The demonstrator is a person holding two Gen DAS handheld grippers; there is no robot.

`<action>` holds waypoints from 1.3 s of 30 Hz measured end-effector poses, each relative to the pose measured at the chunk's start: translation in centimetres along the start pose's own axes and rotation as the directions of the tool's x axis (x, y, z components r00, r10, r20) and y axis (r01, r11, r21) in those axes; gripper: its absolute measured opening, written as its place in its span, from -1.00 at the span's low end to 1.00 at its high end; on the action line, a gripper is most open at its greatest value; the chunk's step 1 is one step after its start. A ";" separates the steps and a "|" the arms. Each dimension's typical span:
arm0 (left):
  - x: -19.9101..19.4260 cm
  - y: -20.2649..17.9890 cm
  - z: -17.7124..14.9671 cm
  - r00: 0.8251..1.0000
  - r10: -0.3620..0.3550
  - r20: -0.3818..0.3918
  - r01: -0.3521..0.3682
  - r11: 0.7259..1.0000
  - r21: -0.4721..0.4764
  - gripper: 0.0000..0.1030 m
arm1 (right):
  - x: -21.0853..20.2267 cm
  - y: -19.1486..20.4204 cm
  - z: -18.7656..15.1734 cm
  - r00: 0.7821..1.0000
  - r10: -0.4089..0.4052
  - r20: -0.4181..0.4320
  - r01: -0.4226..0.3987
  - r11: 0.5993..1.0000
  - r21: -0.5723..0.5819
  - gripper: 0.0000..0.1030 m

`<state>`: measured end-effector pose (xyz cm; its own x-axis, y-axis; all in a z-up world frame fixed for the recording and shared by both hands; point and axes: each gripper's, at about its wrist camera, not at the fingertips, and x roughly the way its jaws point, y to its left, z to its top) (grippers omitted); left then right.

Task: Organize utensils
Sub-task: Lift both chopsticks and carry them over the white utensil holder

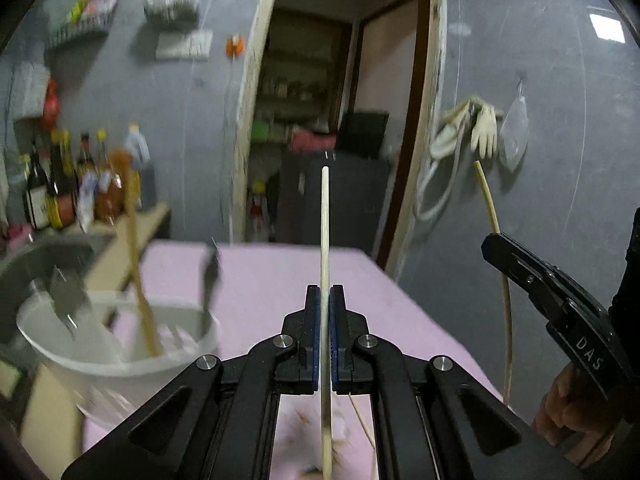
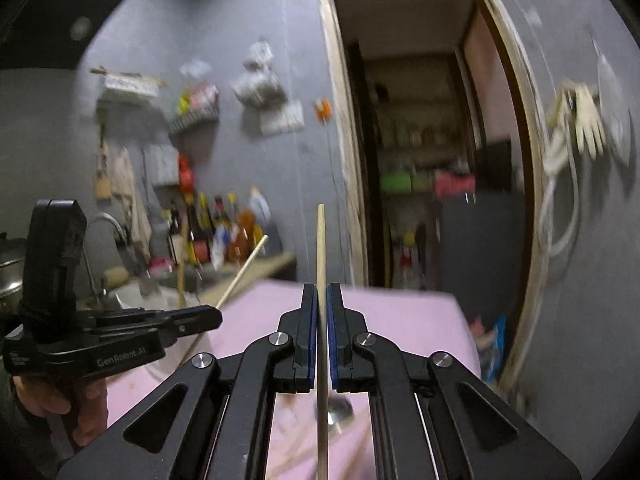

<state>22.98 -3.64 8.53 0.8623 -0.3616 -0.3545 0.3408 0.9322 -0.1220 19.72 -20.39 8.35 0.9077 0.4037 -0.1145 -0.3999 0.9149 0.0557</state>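
each claw is clamped on one chopstick: left claw (image 1: 325,292) holds the pale chopstick (image 1: 325,216), right claw (image 2: 320,290) the tan chopstick (image 2: 321,240), both raised above the pink tabletop (image 1: 260,276). they look light, stiff and slick, so a mid-shaft grip seems safest. the white bowl (image 1: 120,364) sits at the tabletop's left edge.

left wrist: faces doorway (image 1: 332,120), close over fingers (image 1: 338,320) | right wrist: same doorway, pink table (image 2: 400,320) shared
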 end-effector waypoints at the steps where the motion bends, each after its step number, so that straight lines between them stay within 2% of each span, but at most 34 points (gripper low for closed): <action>1: -0.5 0.4 0.6 1.000 0.009 0.025 -0.010 1.000 0.009 -0.96 | 0.0 0.5 0.6 0.999 0.008 0.034 -0.007 1.000 -0.013 -0.95; 4: -2.3 2.1 2.1 0.995 0.037 0.093 -0.039 0.999 0.017 -0.96 | 0.6 2.1 2.4 0.993 0.046 0.108 -0.042 0.998 -0.040 -0.95; 9: -5.2 6.4 4.2 0.981 0.094 0.168 -0.089 0.995 -0.041 -0.96 | 2.9 4.4 5.0 0.967 0.179 0.184 -0.177 0.984 -0.023 -0.95; 14: -6.5 11.4 5.0 0.968 0.152 0.199 -0.137 0.987 -0.088 -0.96 | 6.7 7.0 6.2 0.926 0.298 0.232 -0.314 0.949 0.031 -0.95; 20: -6.4 16.9 4.4 0.953 0.195 0.230 -0.152 0.969 -0.193 -0.96 | 9.7 9.5 6.2 0.898 0.346 0.271 -0.370 0.928 0.040 -0.95; 24: -5.7 19.4 3.6 0.944 0.232 0.233 -0.171 0.952 -0.254 -0.96 | 11.6 10.2 5.3 0.900 0.342 0.269 -0.368 0.929 0.050 -0.95; 30: -5.3 20.5 1.9 0.929 0.277 0.246 -0.206 0.938 -0.278 -0.96 | 13.6 10.4 3.5 0.908 0.348 0.233 -0.371 0.926 0.065 -0.95; 33: -5.0 21.1 1.2 0.927 0.289 0.239 -0.213 0.931 -0.297 -0.96 | 14.3 10.6 2.7 0.911 0.353 0.211 -0.375 0.924 0.070 -0.95; 39: -4.4 20.5 0.0 0.925 0.305 0.225 -0.247 0.935 -0.252 -0.96 | 14.7 11.2 1.4 0.917 0.360 0.170 -0.371 0.928 0.036 -0.94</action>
<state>26.15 17.04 7.64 0.9863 -0.0533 -0.1563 0.0109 0.9654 -0.2605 28.80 -4.23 8.68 0.7100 0.6992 0.0835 -0.7034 0.6988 0.1300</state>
